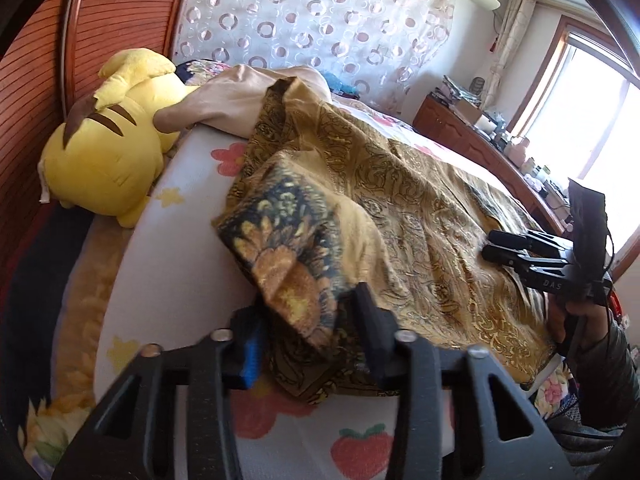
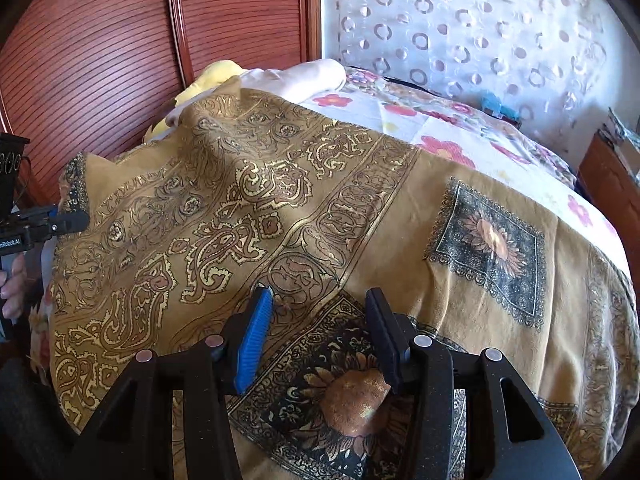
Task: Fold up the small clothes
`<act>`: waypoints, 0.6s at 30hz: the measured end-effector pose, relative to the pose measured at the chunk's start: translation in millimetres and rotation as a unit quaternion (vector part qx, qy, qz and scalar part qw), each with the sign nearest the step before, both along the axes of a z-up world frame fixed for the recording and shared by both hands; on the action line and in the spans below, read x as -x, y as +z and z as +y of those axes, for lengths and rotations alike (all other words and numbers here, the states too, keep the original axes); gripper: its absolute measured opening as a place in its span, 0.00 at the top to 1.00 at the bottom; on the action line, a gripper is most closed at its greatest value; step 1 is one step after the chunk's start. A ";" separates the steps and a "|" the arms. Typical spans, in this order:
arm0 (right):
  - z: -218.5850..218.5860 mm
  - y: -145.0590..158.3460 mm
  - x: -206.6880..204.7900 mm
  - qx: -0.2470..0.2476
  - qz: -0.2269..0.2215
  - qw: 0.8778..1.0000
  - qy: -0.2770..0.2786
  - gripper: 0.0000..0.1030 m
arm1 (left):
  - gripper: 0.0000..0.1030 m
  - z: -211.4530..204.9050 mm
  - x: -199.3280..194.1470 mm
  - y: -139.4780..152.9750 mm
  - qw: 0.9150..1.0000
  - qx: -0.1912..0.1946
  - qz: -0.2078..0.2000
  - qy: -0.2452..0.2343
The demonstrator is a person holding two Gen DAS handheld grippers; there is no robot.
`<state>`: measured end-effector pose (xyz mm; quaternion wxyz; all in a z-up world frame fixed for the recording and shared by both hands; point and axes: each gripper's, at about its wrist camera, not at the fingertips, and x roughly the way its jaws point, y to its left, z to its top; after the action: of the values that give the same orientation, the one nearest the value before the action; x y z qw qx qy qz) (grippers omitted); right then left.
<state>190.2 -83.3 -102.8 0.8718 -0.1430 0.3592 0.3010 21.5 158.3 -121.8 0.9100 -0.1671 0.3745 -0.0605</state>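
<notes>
- Left gripper [image 1: 308, 320]: its fingers are drawn narrow on a bunched corner of the mustard paisley scarf [image 1: 400, 208]; the dark sunflower patch [image 1: 280, 240] of that corner rises as a fold just beyond the tips, and the cloth fills the gap between the blue pad [image 1: 250, 354] and the black one
- Right gripper [image 2: 318, 312]: its fingers stand about half apart over the flat scarf [image 2: 240, 208], with nothing pinched; a sunflower square [image 2: 344, 392] lies between and under them, and the tips are close to the cloth, though I cannot tell whether they touch it
- Beyond the right fingers the scarf spreads wide across the flowered bedsheet [image 2: 440, 132], with a second sunflower square [image 2: 488, 248] off to the right of the tips
- Each gripper shows at the far edge of the other's view, held in a hand [image 1: 560, 320]
- Farther, past the left fingers and to their left, a yellow plush toy [image 1: 108, 160] lies at the bed's edge against the reddish slatted wardrobe door [image 1: 40, 80]
- Farthest, a sheer curtain with ring pattern [image 2: 460, 28] hangs behind the bed
</notes>
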 end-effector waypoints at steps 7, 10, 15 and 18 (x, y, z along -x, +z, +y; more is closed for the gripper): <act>-11.3 1.5 -3.5 -0.010 0.002 1.000 -0.002 0.51 | 0.89 -8.5 4.8 19.7 0.998 0.017 -0.049 -0.019; -22.0 4.5 1.5 -0.027 -0.006 1.000 -0.015 0.51 | 0.90 -18.7 5.3 38.7 0.997 0.016 -0.077 -0.029; -65.0 25.7 22.5 -0.056 -0.034 0.997 -0.052 0.51 | 0.91 -51.5 -11.1 73.4 0.991 0.011 -0.113 -0.074; -102.3 37.9 37.7 -0.070 -0.048 0.993 -0.082 0.51 | 0.91 -78.1 -27.2 89.6 0.986 0.010 -0.128 -0.107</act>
<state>152.5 -185.6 -64.9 0.9178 -0.0660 0.3051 0.2455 48.7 80.3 -32.3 0.9371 -0.1261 0.2698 -0.1822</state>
